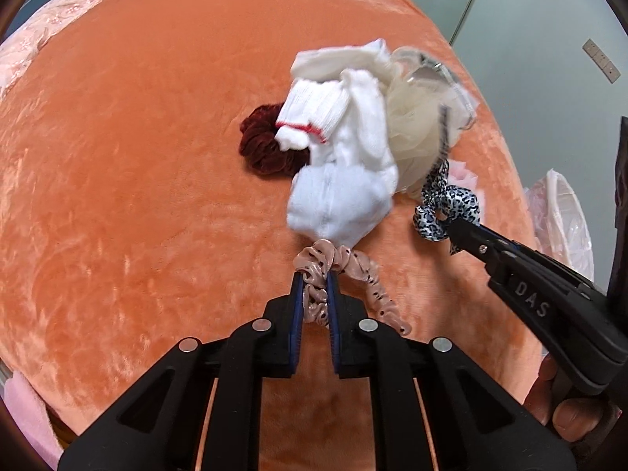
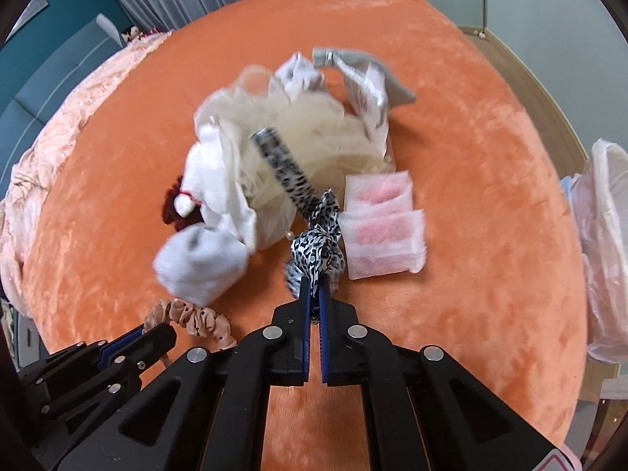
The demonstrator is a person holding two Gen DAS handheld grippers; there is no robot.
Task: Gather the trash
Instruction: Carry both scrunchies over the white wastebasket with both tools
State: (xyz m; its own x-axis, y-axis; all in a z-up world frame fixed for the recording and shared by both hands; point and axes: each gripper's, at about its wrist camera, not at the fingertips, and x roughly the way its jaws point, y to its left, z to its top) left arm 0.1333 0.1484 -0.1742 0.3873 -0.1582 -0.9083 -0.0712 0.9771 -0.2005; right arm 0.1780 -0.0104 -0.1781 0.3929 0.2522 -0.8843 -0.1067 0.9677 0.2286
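On the orange plush bed cover (image 1: pixel 117 196) lies a heap of small things. My left gripper (image 1: pixel 314 278) is shut on a beige dotted scrunchie (image 1: pixel 345 271), which hangs from its pads; that scrunchie (image 2: pixel 196 320) also shows at the lower left of the right wrist view. My right gripper (image 2: pixel 314 286) is shut on a leopard-print hair band (image 2: pixel 314 243), seen from the side as hair band (image 1: pixel 443 212). A white sock (image 1: pixel 345 180), a cream mesh puff (image 2: pixel 298 137) and a dark red scrunchie (image 1: pixel 263 145) lie just beyond both grippers.
Two pink-and-white sachets (image 2: pixel 382 231) lie right of the hair band, and a grey sock with a paper tag (image 2: pixel 365 78) lies farther back. A bin lined with a clear plastic bag (image 2: pixel 606 251) stands off the bed's right edge. A pink quilt (image 2: pixel 47 157) lies at the left.
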